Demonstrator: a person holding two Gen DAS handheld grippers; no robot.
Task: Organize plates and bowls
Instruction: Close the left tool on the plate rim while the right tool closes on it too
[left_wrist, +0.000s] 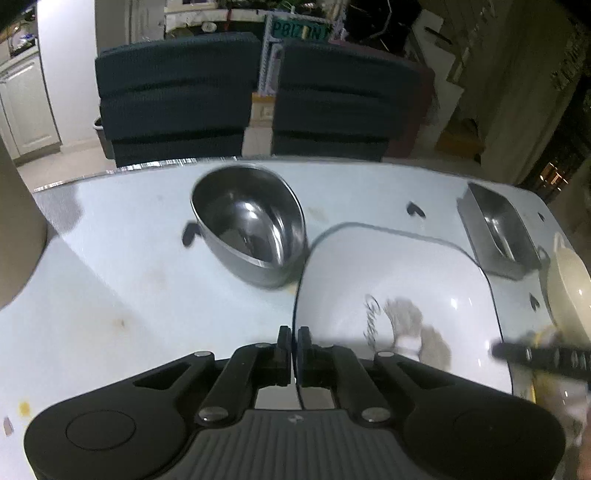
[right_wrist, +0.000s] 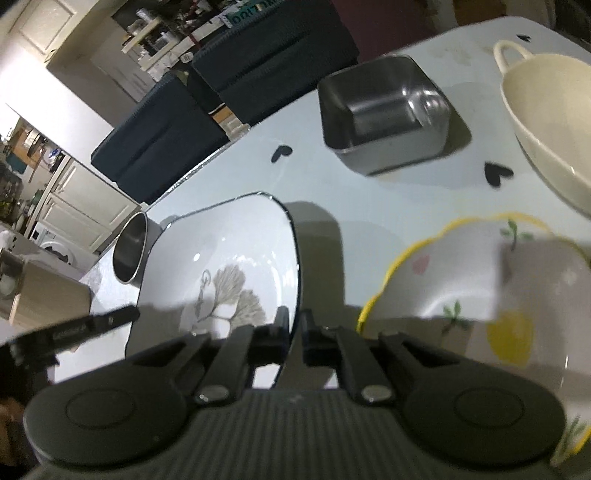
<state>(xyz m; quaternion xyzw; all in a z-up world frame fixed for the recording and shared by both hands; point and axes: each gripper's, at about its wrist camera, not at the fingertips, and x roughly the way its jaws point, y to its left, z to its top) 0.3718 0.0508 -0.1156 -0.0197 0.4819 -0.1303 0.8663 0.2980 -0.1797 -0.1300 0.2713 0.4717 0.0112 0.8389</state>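
pale tabletop (left_wrist: 110, 288) carries the square white plate (left_wrist: 399, 288), left gripper (left_wrist: 294, 338) and right gripper (right_wrist: 294, 321) each pinching opposite rims, apparently for a level two-handed lift.

Around the square white plate (right_wrist: 229, 254) with the tree motif, one round steel bowl (left_wrist: 251, 229), one square steel container (right_wrist: 384, 114), one cream handled bowl (right_wrist: 546, 122), one yellow-rimmed scalloped plate (right_wrist: 480, 280), two dark chairs (left_wrist: 177, 96) beyond.
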